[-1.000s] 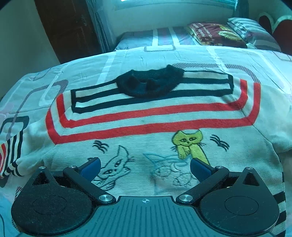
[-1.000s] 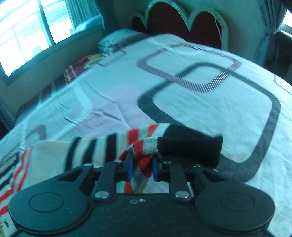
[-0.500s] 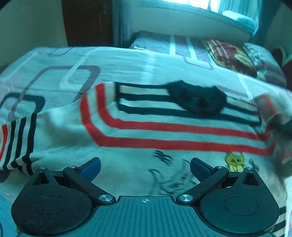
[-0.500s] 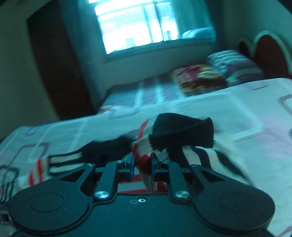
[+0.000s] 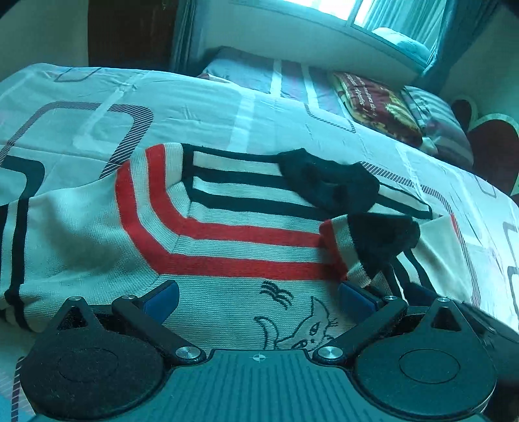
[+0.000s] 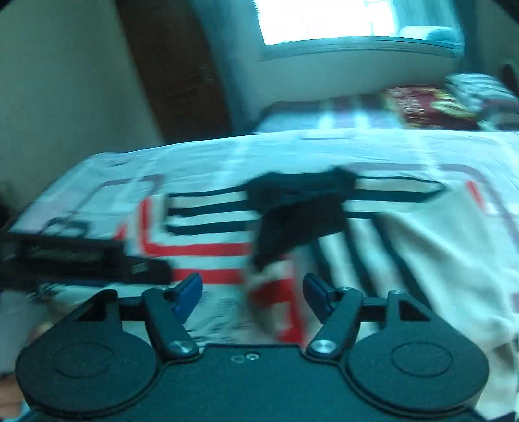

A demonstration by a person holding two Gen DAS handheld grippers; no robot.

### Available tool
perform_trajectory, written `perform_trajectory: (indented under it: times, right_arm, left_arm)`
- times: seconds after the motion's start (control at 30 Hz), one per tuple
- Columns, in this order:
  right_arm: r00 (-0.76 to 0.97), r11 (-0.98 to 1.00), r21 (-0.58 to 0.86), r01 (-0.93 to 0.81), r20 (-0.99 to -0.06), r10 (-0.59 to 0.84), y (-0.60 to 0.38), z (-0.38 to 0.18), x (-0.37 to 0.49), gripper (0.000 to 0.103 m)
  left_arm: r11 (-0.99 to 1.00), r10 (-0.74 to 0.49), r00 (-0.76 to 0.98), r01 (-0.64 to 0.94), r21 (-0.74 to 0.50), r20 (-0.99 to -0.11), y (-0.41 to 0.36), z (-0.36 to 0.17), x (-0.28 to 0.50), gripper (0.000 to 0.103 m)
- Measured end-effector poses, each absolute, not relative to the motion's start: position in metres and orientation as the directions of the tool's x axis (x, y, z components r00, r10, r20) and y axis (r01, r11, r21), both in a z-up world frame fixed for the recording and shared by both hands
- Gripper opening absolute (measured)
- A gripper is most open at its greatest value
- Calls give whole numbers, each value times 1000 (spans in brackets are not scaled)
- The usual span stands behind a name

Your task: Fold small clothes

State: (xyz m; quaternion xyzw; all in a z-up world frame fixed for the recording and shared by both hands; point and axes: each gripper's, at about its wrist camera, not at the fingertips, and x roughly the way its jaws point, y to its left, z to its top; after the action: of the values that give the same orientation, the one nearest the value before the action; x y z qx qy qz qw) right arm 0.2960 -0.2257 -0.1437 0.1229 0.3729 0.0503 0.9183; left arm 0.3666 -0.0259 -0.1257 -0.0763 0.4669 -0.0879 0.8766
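Daylight from a window falls across a bed covered by a pale sheet with rounded-rectangle outlines. On it a small knitted sweater lies flat, cream with red and black stripes, a black collar and line-drawn cats on the chest.

From the left wrist view, sharp and clear, the left tongs are spread wide above the sweater's chest, holding nothing. This view shows one striped sleeve with a black cuff folded inward across the chest, just below the collar, and a dark red patterned pillow near the far edge of the bed.

From the right wrist view, which is motion-blurred, the right tongs are released and parted, with the folded sleeve lying between and beyond their blue pads. Only this view shows the left tool's black body at left, over the sweater.
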Motion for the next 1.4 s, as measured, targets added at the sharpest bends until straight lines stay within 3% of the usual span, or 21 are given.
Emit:
perform_trajectory:
  times: [0.07,0.2,0.3,0.53,0.67,0.83,0.87,0.97,1.1,1.13,1.17,1.4]
  right_arm:
    - [697,950,313,-7,-680,229,-224,-150,303,67]
    - [672,935,327,-139,-663,332,-193,-150,301,71]
    - [631,898,373,-234,-644,432,-185,-147,288,68]
    - [703,943,310,-122,-644,303,-228,-131,249,67]
    - [749,975,218,-37,-640,172,-258,-125,226,69]
    - [752,978,203,47,-652,99,-294,-132,215,71]
    - [752,978,198,60,-653,86,-299,-137,217,71]
    - [760,983,152,106,-649,19,-311,-139,209,70]
    - [756,985,70,159,-650,-76,-326,-143,206,70]
    - [752,985,45,168,-652,-98,-328,-145,207,70]
    - [748,984,20,176,-653,-121,-331,-147,206,71]
    - [704,983,-70,168,-690,-169,-335,-166,219,69]
  left_arm:
    - [976,-208,557,60,-210,-804,-22,-124,365,103]
    - [974,-191,565,8,-226,-803,-1,-120,363,103]
    - [974,-191,561,7,-226,-805,2,-120,361,103]
    - [960,-271,499,82,-267,-823,-23,-134,359,103]
    - [927,-350,455,43,-372,-819,-31,-151,356,103]
    - [871,-426,474,-16,-490,-771,-36,-166,349,101]
    - [862,-431,488,-26,-506,-759,-36,-169,351,85]
    - [830,-446,524,-62,-555,-725,-31,-178,360,68]
    - [817,-436,563,-79,-571,-702,-31,-186,367,38]
    - [830,-420,572,-72,-554,-704,-34,-186,368,20]
    - [836,-414,574,-67,-544,-707,-34,-186,371,14]
    - [816,-425,676,-1,-578,-602,-25,-145,373,11]
